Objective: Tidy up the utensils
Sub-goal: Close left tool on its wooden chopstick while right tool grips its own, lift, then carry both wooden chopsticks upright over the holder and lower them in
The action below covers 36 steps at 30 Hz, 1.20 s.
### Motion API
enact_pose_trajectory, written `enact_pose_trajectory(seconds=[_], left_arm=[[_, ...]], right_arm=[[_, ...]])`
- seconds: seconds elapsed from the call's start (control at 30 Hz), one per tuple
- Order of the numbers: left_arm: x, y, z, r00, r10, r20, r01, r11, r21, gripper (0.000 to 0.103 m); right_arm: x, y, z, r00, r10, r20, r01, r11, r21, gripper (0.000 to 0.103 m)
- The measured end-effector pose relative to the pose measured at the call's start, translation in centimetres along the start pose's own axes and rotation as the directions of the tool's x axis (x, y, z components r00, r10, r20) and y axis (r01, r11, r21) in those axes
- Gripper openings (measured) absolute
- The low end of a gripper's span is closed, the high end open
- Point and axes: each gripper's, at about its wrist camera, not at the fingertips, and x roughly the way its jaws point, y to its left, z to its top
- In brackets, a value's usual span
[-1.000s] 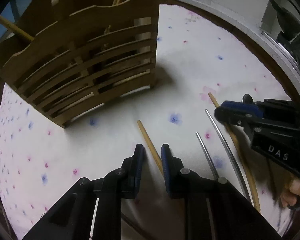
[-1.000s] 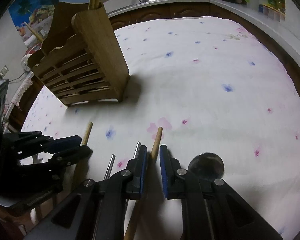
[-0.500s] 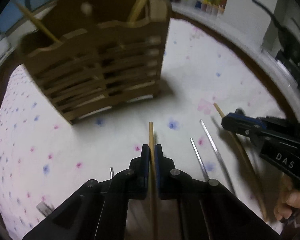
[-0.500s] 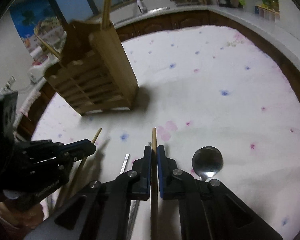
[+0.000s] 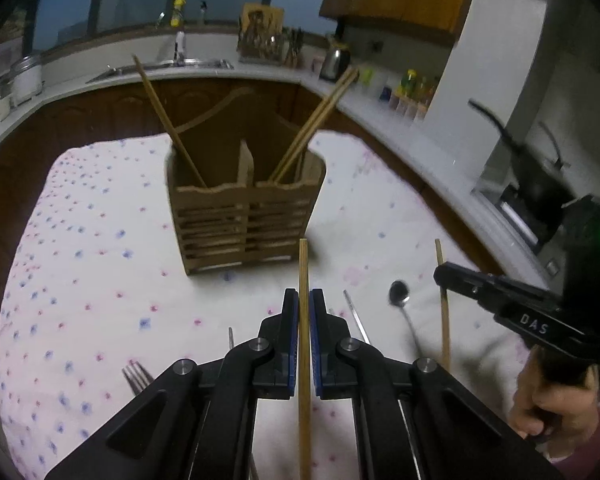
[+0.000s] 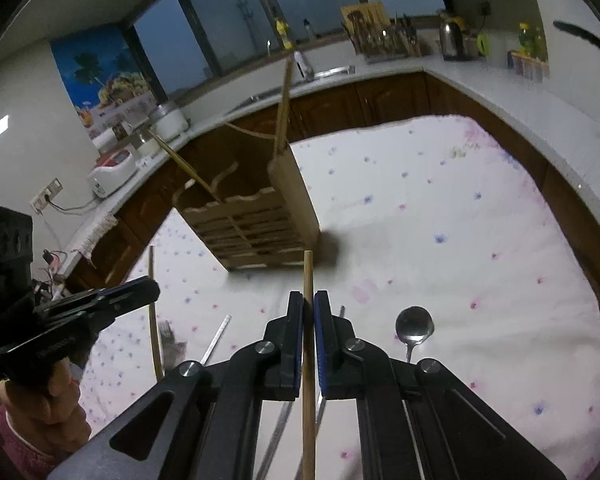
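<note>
A slatted wooden utensil holder (image 5: 244,224) stands on the flowered tablecloth; it shows in the right wrist view too (image 6: 256,228). Wooden chopsticks (image 5: 312,124) lean in it. My left gripper (image 5: 304,300) is shut on a wooden chopstick (image 5: 303,272), lifted above the cloth in front of the holder. My right gripper (image 6: 308,300) is shut on another wooden chopstick (image 6: 308,276), also lifted. In the left wrist view the right gripper (image 5: 444,276) and its chopstick (image 5: 443,320) show at the right. In the right wrist view the left gripper (image 6: 152,290) shows at the left.
A metal spoon (image 6: 414,326) lies on the cloth (image 6: 460,240), also seen in the left wrist view (image 5: 399,294). A fork (image 5: 138,376) and metal chopsticks (image 5: 354,320) lie near the front. A kitchen counter (image 5: 400,120) runs behind the table.
Both grippers closed on wooden chopsticks lying on the cloth, then lifted them and tilted up, so the holder and kitchen now sit farther ahead in view.
</note>
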Motion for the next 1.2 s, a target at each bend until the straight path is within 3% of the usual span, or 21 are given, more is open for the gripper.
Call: enact_pose_trajectory(seconds=[0.27,0.37,0.8,1.2], left_arm=[[-8.2,1.2,-1.7,0.984,-0.003,0.179,0.013,0.998,-0.058,0.003],[-10.0,1.7,-2.3,0.977,0.008,0.213,0.007,0.998,-0.069,0.003],[-12.1,2.9,-2.9,0.966,0.026,0.256,0.001,0.995,-0.104,0.003],[-13.0,4.1,-1.7,0.942,0.038,0.332,0.005,0.992,-0.129,0.003]], right_arm=[[-4.8,2.1,1.2,0.986,0.019,0.168,-0.015,1.0,-0.028,0.006],[-5.7,3.0,1.7,0.978,0.023,0.207,-0.013,0.999,-0.047,0.006],[-6.5,3.6,2.1,0.973,0.032,0.23,-0.019,0.998,-0.062,0.006],[-6.9,3.4,3.2,0.96,0.036,0.279,-0.024,0.999,-0.045,0.006]])
